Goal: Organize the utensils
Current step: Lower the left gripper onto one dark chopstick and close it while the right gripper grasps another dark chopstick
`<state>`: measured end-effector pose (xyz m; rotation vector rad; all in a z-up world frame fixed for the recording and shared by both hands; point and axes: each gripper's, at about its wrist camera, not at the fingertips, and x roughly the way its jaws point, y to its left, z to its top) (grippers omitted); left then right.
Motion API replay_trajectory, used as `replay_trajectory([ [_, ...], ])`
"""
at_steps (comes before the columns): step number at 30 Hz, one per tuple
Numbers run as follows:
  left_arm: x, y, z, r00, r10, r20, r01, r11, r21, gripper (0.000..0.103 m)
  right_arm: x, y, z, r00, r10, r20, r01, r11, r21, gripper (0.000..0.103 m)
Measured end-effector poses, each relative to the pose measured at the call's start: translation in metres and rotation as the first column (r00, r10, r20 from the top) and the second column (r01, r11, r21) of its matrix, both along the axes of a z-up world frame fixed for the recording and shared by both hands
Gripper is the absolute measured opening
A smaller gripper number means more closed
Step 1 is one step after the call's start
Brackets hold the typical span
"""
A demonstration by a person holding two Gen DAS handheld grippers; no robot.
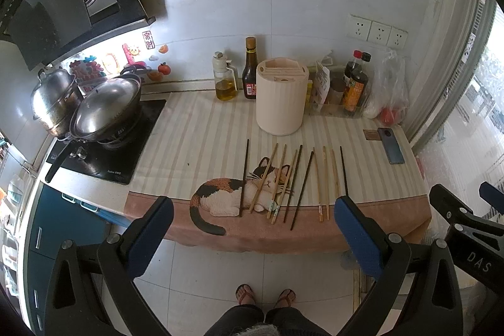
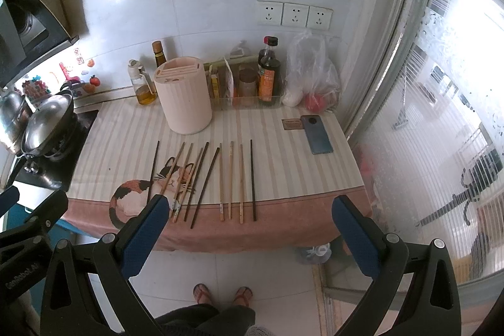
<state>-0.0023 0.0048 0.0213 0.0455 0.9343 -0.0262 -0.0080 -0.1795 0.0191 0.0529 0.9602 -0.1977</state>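
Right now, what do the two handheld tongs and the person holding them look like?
Both the left tongs and the right tongs have black plastic frames with silver screws and blue textured pads. White lettering marks the frames: "DAS" shows on one side. The person wears dark trousers and flip-flop sandals.

Person [image 1: 252, 317] chopped off at the bottom edge — only feet and trouser legs showed, bottle labels [image 2: 267, 84] too tiny to read, stuff inside the plastic bag [image 2: 312, 77] just a blur

Cloth-covered counter [image 2: 299, 178] with chopsticks [image 2: 231, 178], cream holder [image 2: 184, 103], phone [image 2: 316, 133], bottles [image 2: 269, 77].
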Motion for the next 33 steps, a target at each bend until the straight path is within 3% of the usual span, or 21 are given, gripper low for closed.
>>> replay_trajectory([
  [6,0.008,0.0,-0.001,0.999,0.031,0.03,-0.032,0.999,0.023,0.103,0.006,-0.004,0.005,1.0,-0.014,0.013,0.014,1.0,0.024,0.103],
  [9,0.024,-0.002,-0.012,0.996,0.06,0.061,-0.063,0.996,0.059,0.103,0.017,-0.015,0.002,0.999,-0.032,0.034,0.029,0.996,0.087,0.103],
  [14,0.057,0.002,-0.05,0.99,0.124,0.074,-0.132,0.984,0.117,0.103,0.045,-0.037,-0.039,0.999,-0.029,0.023,0.025,0.99,0.142,0.103],
  [17,0.08,0.005,-0.083,0.988,0.15,0.03,-0.153,0.977,0.149,0.103,0.07,-0.051,-0.076,0.999,-0.039,-0.038,0.044,0.988,0.148,0.101],
  [21,0.112,0.009,-0.13,0.985,0.17,-0.034,-0.159,0.965,0.208,0.103,0.101,-0.068,-0.131,0.993,-0.035,-0.114,0.051,0.988,0.142,0.081],
  [26,0.158,0.02,-0.194,0.97,0.168,-0.176,-0.124,0.964,0.236,0.102,0.138,-0.091,-0.204,0.974,-0.035,-0.225,0.079,0.979,0.187,0.066],
  [28,0.176,0.027,-0.219,0.958,0.156,-0.241,-0.102,0.97,0.22,0.093,0.146,-0.097,-0.225,0.965,-0.039,-0.26,0.095,0.974,0.206,0.063],
  [30,0.195,0.036,-0.243,0.937,0.161,-0.311,-0.101,0.975,0.199,0.077,0.161,-0.101,-0.248,0.955,-0.033,-0.294,0.103,0.969,0.227,0.059],
  [33,0.217,0.042,-0.266,0.92,0.139,-0.365,-0.086,0.984,0.158,0.074,0.181,-0.105,-0.278,0.94,-0.035,-0.339,0.124,0.961,0.246,0.057],
])
